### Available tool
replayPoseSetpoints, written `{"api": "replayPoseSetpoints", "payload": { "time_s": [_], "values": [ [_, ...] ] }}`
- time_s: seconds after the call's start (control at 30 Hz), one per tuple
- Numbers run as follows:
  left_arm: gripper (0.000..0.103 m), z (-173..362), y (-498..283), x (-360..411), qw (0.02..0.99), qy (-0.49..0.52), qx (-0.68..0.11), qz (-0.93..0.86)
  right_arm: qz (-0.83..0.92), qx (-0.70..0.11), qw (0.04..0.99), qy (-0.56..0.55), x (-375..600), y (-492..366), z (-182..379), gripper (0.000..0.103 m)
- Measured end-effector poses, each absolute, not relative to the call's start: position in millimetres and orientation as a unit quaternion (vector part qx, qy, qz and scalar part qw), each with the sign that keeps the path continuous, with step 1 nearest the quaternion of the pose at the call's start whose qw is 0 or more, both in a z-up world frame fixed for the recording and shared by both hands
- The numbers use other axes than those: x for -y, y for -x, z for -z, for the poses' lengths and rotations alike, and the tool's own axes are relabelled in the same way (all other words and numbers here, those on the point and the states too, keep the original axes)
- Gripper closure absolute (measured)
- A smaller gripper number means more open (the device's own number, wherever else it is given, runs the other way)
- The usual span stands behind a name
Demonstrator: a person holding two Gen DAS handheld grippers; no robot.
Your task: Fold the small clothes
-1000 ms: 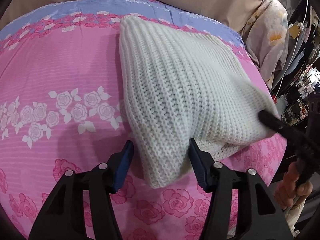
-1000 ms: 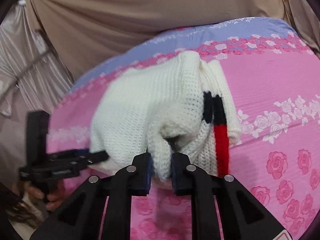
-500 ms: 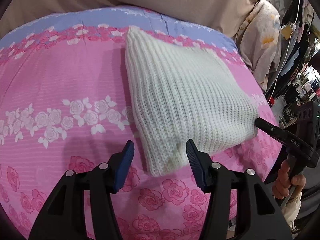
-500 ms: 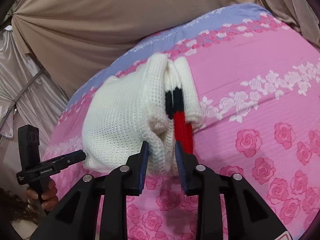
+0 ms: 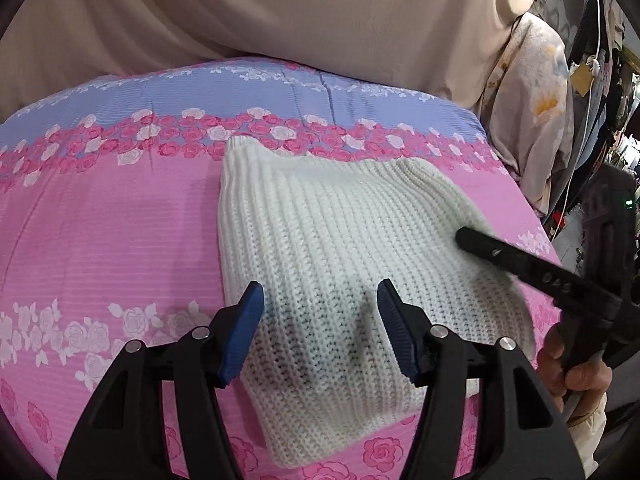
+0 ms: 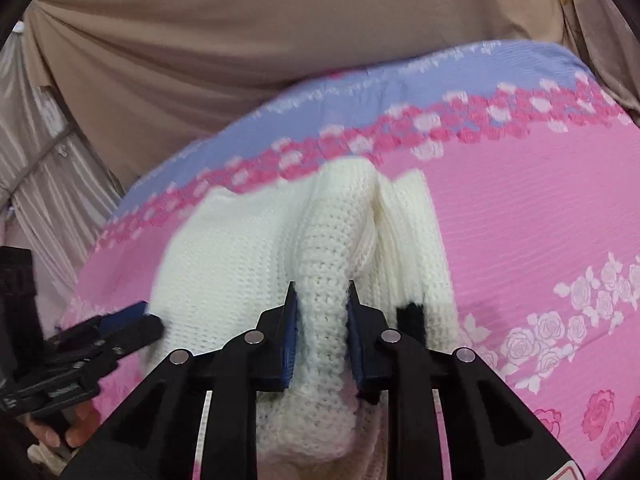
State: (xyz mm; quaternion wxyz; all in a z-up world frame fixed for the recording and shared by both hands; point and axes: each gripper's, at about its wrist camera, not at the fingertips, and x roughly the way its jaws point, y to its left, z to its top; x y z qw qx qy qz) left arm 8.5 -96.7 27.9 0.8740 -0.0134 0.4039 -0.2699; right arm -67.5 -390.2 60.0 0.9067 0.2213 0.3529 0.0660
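On the bed's pink rose-print bedspread (image 5: 100,232) lies the white knit sweater (image 5: 336,248), folded into a compact block. Over its near-left corner the left hand-held gripper (image 5: 318,332) hovers with jaws wide, gripping nothing, likely free to press or square that edge. Further right, the right hand-held gripper (image 6: 322,340) pinches a raised ridge of knit, probably to tuck that fold flat.

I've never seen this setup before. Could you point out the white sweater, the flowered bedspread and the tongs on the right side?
white sweater (image 5: 340,240): left wrist view, middle of its ribbed top.
flowered bedspread (image 5: 112,232): left wrist view, bare pink stretch.
right tongs (image 6: 321,316): right wrist view, between the fingertips.
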Motion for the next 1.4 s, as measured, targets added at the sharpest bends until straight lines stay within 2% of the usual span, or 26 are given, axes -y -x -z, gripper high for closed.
{"api": "replayPoseSetpoints", "payload": {
  "time_s": [0.07,0.1,0.2,0.23,0.33,0.37,0.4,0.53,0.67,0.73,0.8,0.9,0.97,1.03,1.1,1.17,1.4],
  "values": [
    [0.046,-29.0,-7.9,97.5,0.88,0.003,-0.397,0.261,-0.049,-0.324,0.917,-0.225,404.1,78.7,-69.7,0.089],
    [0.046,-25.8,-9.3,100.3,0.88,-0.005,-0.399,0.259,-0.038,-0.336,0.914,-0.223,408.5,74.5,-63.1,0.089],
    [0.045,-10.0,-13.9,109.4,0.878,-0.019,-0.412,0.242,0.031,-0.45,0.873,-0.185,417.1,45.2,-1.5,0.096],
    [0.044,-6.7,-13.2,111.7,0.883,-0.028,-0.407,0.232,0.037,-0.451,0.87,-0.197,420.5,47.5,7.8,0.098],
    [0.043,-6.5,-11.4,111.7,0.886,-0.034,-0.403,0.228,0.032,-0.414,0.879,-0.235,425.6,71.2,-15.2,0.096],
    [0.043,-7.1,-12.3,110.5,0.885,-0.031,-0.405,0.229,0.024,-0.392,0.888,-0.239,422.4,82.4,-30.4,0.09],
    [0.043,-7.2,-13.6,109.2,0.883,-0.028,-0.407,0.23,0.015,-0.378,0.895,-0.238,417.7,89.8,-42.5,0.09],
    [0.042,-6.4,-12.5,113.3,0.885,-0.033,-0.406,0.223,-0.026,-0.369,0.913,-0.174,374.6,108.2,-79.6,0.09],
    [0.042,-6.8,-10.6,114.9,0.888,-0.038,-0.404,0.218,-0.025,-0.42,0.902,-0.096,337.9,110.2,-51.9,0.089],
    [0.041,-6.7,-10.3,115.0,0.887,-0.038,-0.406,0.218,-0.019,-0.435,0.894,-0.106,341.1,107.6,-33.2,0.095],
    [0.041,-6.9,-9.4,115.5,0.888,-0.042,-0.405,0.215,-0.024,-0.43,0.892,-0.137,347.3,110.1,-38.9,0.095],
    [0.041,-7.9,-7.8,115.2,0.888,-0.043,-0.406,0.213,-0.023,-0.404,0.902,-0.153,353.0,115.5,-60.8,0.086],
    [0.041,-9.1,-5.5,113.2,0.887,-0.04,-0.409,0.213,-0.014,-0.396,0.905,-0.154,356.4,115.0,-68.6,0.066],
    [0.041,-13.0,1.2,109.0,0.886,-0.034,-0.409,0.217,-0.003,-0.389,0.908,-0.154,360.6,114.7,-73.3,0.056],
    [0.041,-15.9,10.7,105.4,0.882,-0.031,-0.411,0.227,-0.009,-0.386,0.907,-0.168,365.4,112.6,-74.0,0.054],
    [0.039,-15.4,23.0,102.7,0.877,-0.033,-0.416,0.24,-0.015,-0.386,0.904,-0.182,370.5,105.8,-71.6,0.046],
    [0.034,19.3,42.7,97.2,0.853,-0.059,-0.459,0.242,-0.048,-0.432,0.87,-0.231,379.8,54.3,-37.6,0.045]
  ]
}}
